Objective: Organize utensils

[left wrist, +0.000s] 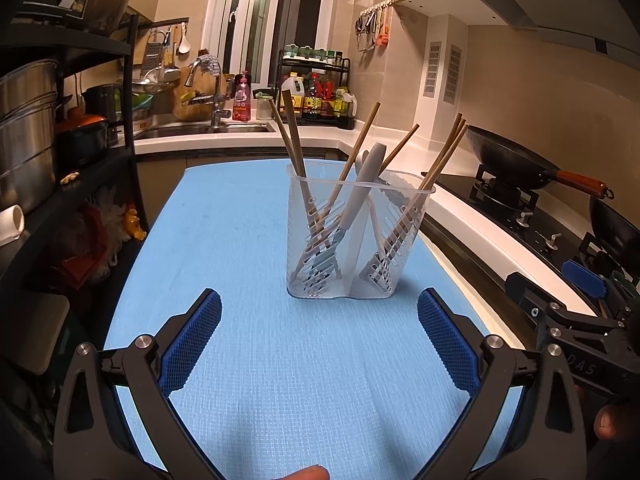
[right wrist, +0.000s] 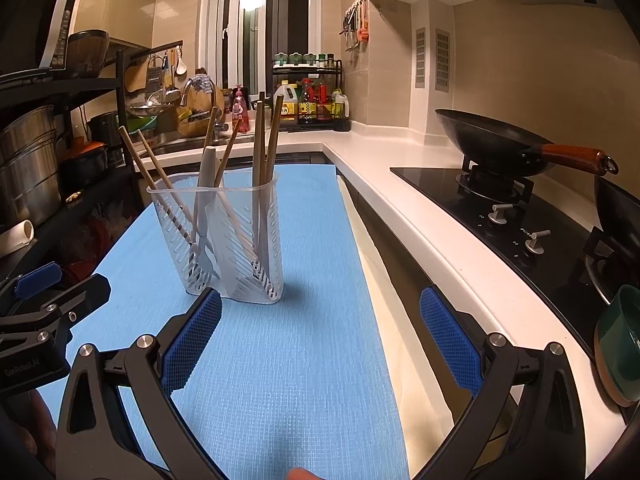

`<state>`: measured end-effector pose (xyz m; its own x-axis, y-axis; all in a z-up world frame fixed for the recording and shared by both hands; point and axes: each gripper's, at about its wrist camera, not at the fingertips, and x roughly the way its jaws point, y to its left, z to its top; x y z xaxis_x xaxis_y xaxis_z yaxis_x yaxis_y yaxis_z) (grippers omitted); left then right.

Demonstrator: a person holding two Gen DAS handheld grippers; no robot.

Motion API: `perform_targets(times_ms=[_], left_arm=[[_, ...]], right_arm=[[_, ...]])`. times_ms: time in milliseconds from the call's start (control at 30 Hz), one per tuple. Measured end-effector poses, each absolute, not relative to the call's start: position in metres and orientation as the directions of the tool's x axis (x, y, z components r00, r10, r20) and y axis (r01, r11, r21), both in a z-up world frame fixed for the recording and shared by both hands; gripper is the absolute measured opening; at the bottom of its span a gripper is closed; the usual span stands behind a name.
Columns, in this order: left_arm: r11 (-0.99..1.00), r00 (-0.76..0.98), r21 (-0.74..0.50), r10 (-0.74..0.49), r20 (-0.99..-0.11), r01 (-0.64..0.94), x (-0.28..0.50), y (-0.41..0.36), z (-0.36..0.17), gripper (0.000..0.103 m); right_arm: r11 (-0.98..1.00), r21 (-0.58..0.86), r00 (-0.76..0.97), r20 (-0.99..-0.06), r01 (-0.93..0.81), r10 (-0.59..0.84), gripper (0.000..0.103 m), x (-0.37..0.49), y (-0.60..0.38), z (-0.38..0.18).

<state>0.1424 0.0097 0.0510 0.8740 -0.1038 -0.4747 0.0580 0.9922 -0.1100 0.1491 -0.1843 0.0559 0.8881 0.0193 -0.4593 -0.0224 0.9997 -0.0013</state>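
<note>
Kitchen scene, so biggest thing first: table (left wrist: 248, 360) under a blue mat fills the middle of both views. Black wok (right wrist: 492, 142) sits on the stove at the right. Clear slotted holder (left wrist: 352, 240) stands upright on the mat, center frame, with wooden chopsticks (left wrist: 294, 136) and a gray utensil (left wrist: 366, 184) leaning inside it. Left tongs (left wrist: 319, 336) and right tongs (right wrist: 320, 336) are both spread wide, holding nothing, low in the frame just short of the holder.
</note>
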Motion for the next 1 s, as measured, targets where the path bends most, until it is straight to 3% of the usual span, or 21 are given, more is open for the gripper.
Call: perform_targets(times_ms=[1000], left_arm=[[0.992,0.872,-0.104,-0.119,-0.474,0.078,0.1416,0.0054,0.0490,0.095]], right_arm=[[1.000,-0.009,0.885,-0.465,-0.026,0.019,0.098,0.1497,-0.1813,0.0514]])
